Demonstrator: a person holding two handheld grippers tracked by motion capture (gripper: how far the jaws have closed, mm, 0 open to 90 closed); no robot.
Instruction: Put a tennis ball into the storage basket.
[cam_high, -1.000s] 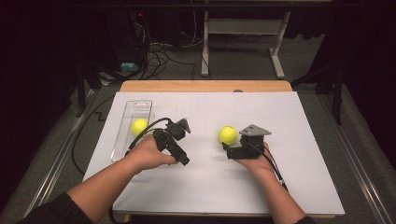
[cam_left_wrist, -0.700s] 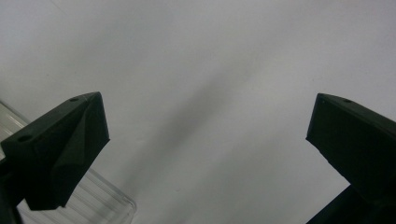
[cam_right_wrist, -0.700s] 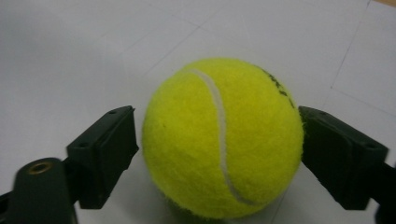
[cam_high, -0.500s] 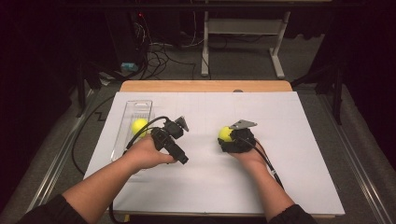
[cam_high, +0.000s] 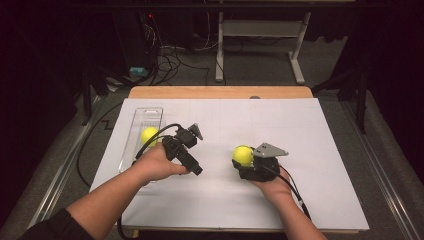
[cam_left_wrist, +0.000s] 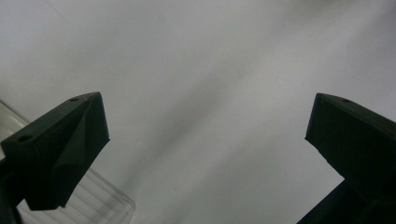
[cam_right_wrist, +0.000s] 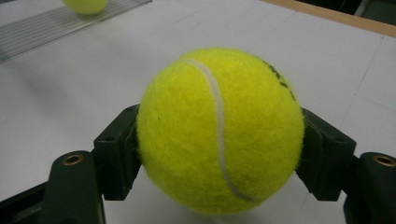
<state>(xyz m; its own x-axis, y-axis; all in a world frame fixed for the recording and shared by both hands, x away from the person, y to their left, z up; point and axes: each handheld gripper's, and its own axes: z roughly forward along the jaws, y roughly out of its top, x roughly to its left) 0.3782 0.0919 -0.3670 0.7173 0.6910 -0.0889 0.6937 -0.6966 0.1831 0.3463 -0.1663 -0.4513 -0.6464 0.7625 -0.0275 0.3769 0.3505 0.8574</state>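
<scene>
Tennis ball (cam_right_wrist: 219, 128) sits clamped between the jaws of our right gripper (cam_high: 250, 162), which a second ago stood wide beside it and have just been closing onto it; both pads now press its flanks. From that we judge the pick is made and the carry can begin, most likely toward the clear tray (cam_high: 135, 150) off to this gripper's far left, where a second ball (cam_high: 149, 135) already lies. Being round, the held ball has no long axis and points no way; only its white seam gives a bearing, running roughly upright across the face turned to the gripper's camera. Under the ball we see the white worktop (cam_high: 320, 130). Our left gripper (cam_high: 192, 136) hangs released, jaws wide apart over bare worktop with the tray's corner at its left jaw
</scene>
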